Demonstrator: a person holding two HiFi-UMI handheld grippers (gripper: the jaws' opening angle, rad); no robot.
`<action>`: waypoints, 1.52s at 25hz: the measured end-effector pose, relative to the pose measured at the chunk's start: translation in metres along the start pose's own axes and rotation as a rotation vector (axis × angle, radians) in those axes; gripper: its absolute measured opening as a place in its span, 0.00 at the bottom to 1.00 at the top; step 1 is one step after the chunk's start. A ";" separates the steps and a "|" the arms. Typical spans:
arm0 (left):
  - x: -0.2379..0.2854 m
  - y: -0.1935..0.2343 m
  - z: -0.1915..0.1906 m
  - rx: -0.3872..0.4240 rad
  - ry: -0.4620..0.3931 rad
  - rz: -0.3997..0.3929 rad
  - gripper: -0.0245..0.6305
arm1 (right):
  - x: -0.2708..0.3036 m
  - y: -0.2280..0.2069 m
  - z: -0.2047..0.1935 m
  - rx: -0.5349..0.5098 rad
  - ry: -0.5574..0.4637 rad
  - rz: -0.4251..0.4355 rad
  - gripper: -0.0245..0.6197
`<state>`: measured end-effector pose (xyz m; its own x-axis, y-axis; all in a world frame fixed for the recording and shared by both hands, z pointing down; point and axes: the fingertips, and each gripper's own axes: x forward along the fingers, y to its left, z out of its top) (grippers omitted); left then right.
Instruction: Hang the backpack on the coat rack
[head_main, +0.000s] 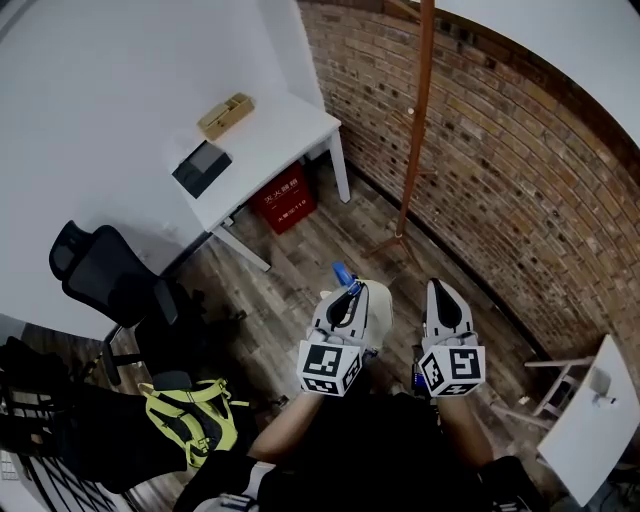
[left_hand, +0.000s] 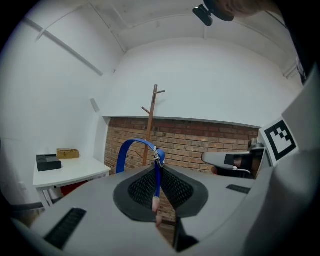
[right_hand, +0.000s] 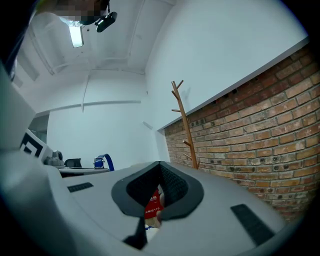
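My left gripper (head_main: 349, 291) is shut on a blue strap loop (head_main: 342, 272) with a small metal clip. In the left gripper view the blue strap (left_hand: 131, 147) arches up out of the closed jaws of the left gripper (left_hand: 157, 186). Cream fabric (head_main: 380, 306) shows just under that gripper; how it joins the strap is hidden. Close beside it on the right, my right gripper (head_main: 438, 287) has its jaws together and nothing visible between them; in its own view the right gripper (right_hand: 160, 196) points along the wall. The wooden coat rack (head_main: 419, 110) stands ahead against the brick wall, also seen as the coat rack (left_hand: 151, 120) and the coat rack (right_hand: 183, 125).
A white desk (head_main: 290, 140) at the back left carries a wooden box (head_main: 225, 115) and a black box (head_main: 202, 168), with a red box (head_main: 283, 197) beneath. A black office chair (head_main: 110, 280) and a neon-yellow backpack (head_main: 195, 420) are at left. A white table (head_main: 600, 420) stands at right.
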<state>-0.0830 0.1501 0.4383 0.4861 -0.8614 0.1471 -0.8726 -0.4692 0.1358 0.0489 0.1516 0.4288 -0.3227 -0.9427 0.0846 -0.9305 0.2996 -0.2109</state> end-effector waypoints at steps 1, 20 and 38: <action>0.002 0.002 -0.001 -0.005 0.004 -0.015 0.08 | 0.004 0.002 -0.001 0.002 -0.001 -0.009 0.06; 0.031 0.054 0.017 -0.004 -0.002 -0.155 0.08 | 0.049 0.023 0.002 -0.008 -0.006 -0.135 0.06; 0.083 0.043 0.013 -0.018 0.011 -0.118 0.08 | 0.090 -0.023 0.010 -0.007 -0.001 -0.085 0.06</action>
<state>-0.0807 0.0554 0.4432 0.5860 -0.7981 0.1399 -0.8083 -0.5637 0.1701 0.0425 0.0586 0.4314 -0.2420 -0.9650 0.1013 -0.9559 0.2192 -0.1956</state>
